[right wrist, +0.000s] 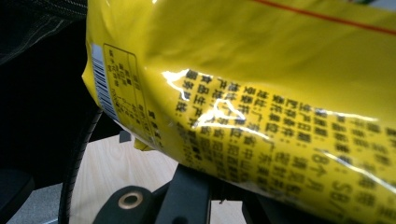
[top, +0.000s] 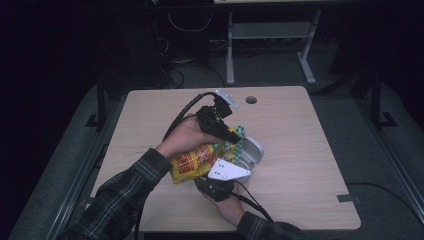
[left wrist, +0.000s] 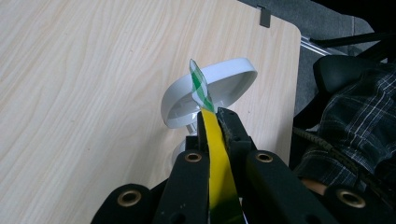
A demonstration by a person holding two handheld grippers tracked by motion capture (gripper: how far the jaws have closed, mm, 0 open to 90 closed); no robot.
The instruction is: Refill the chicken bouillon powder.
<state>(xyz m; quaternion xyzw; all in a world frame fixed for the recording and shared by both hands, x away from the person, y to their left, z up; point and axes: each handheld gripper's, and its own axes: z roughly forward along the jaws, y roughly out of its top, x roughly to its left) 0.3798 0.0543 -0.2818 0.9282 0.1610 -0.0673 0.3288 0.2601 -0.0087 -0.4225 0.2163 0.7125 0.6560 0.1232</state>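
dark floor and the legs of another desk lie beyond a pale wooden table [top: 300,150], and all the work sits near its middle. a person in a plaid sleeve holds a yellow snack bag [top: 195,161] up off the wood between both tools, tilted so its green-checked top edge [left wrist: 200,86] points down toward a white bowl [top: 250,152] standing just beside and under it. that tilt reads as a pouring hold: the mouth end is the low end and sits over the bowl's opening.

the left gripper [top: 227,132] has its jaws pressed together on the flattened top strip of the bag; in the left gripper view the yellow film runs up between the black jaws and the checked edge sticks out past them, right in front of the bowl's rim [left wrist: 224,70]. pinching the seal there probably gives control over where the opening faces.

the right gripper [top: 220,185] comes in from below, its jaws closed on the bag's lower part; in the right gripper view the printed back of the pack [right wrist: 261,121] with its barcode [right wrist: 103,84] lies across the jaws. that end seems held to carry the weight and lift the bottom

whether the bag is already open i cannot tell
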